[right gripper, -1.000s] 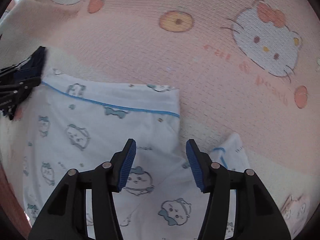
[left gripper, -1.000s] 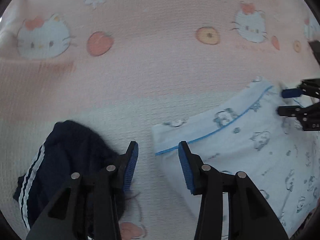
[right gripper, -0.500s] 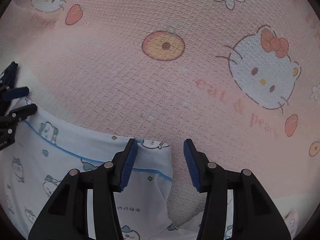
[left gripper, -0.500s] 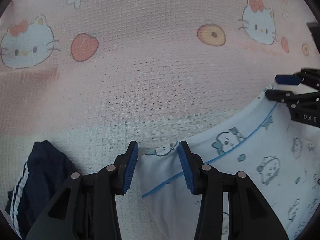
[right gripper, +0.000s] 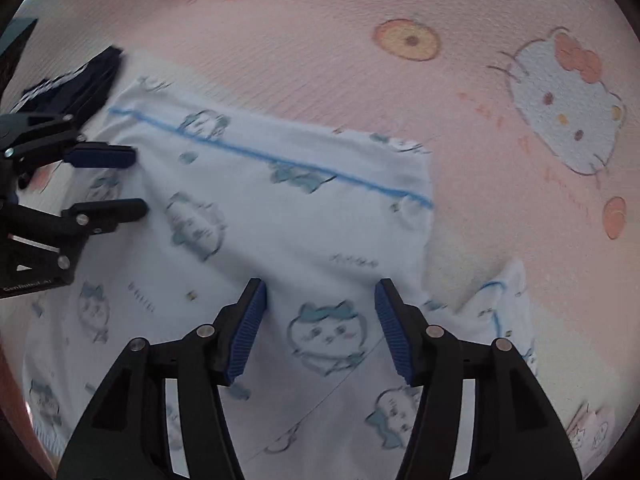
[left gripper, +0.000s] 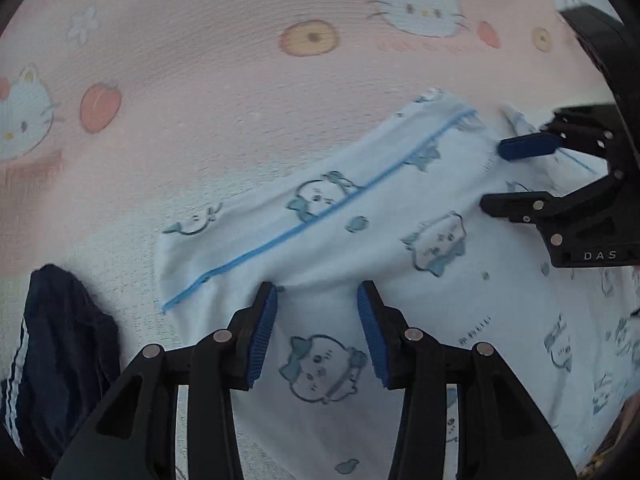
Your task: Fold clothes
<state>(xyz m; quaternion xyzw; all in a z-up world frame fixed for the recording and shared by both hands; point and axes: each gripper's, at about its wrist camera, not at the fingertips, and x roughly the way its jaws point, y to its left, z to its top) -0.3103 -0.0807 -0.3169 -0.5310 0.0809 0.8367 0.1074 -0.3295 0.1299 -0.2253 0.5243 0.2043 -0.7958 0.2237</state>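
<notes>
1. The pale blue printed garment [left gripper: 400,220] lies spread on the pink cartoon-print bedcover [left gripper: 240,80]. Its blue-piped hem [left gripper: 320,216] runs from 8 o'clock to 1 o'clock in the left wrist view.
2. Left gripper [left gripper: 317,328]: jaws spread, nothing between the pads, hovering over the cloth just inside the hem. Contact with the fabric cannot be told.
3. Right gripper [right gripper: 320,328]: jaws likewise spread and empty, above a printed figure near the garment's middle. It also shows at 3 o'clock in the left wrist view.
4. A dark navy garment with white stripes [left gripper: 56,352] sits bunched at 8 o'clock, just beside the pale one's corner.
5. A second pale flap [right gripper: 504,304] lies at 4 o'clock of the right wrist view, apart from the main panel.
6. Risks, judged:
   - Thin cloth lying flat: a shallow pinch may catch one layer only, skewing any fold.
   - Uneven lift by the two grippers would drag the hem crooked.
   - The left jaw, near the navy piece, could snag it.
</notes>
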